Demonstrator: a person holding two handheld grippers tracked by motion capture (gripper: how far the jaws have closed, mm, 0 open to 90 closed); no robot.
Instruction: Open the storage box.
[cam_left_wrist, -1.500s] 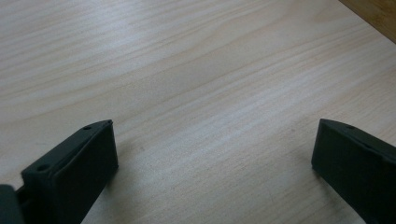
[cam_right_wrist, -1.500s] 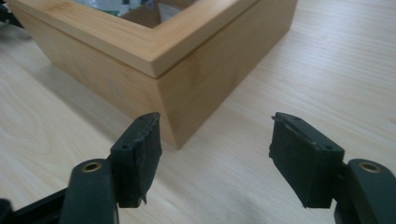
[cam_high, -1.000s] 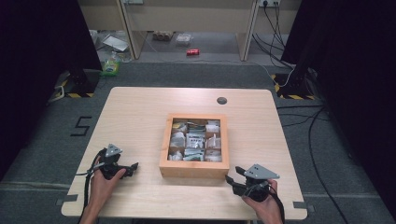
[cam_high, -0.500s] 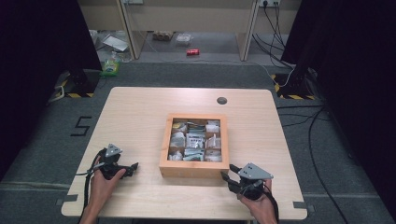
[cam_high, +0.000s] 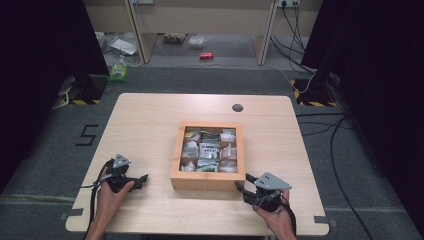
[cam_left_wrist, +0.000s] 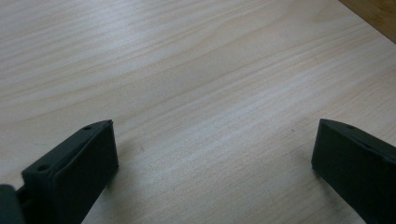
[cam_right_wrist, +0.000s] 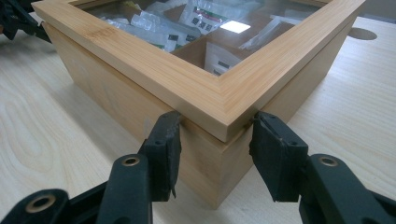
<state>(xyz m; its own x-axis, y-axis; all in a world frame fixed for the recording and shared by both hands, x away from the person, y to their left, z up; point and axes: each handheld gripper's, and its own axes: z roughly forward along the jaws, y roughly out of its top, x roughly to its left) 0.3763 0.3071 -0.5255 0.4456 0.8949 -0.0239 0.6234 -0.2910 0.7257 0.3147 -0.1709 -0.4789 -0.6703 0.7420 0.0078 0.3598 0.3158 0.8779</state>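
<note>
Wooden box (cam_high: 207, 150): it sits in the middle of the table (cam_high: 150, 115), a bit toward the person's side.
How it will handle: it looks hard and stiff, and likely a bit heavy. The smooth wood may slip. The clear top could break, so go gently.
Where to hold: the near right corner (cam_right_wrist: 224, 122), just under the lid's edge (a good spot to lift the lid).
Looks: square, light wood, with a see-through top (cam_right_wrist: 205, 28). Inside are small rooms with white packets (cam_high: 209, 148).
Right gripper (cam_right_wrist: 215, 140): its jaws are open, one on each side of that corner, close to the wood but not squeezing.
Left gripper (cam_high: 142, 178): it rests on bare table left of the box, jaws wide, holding nothing.
</note>
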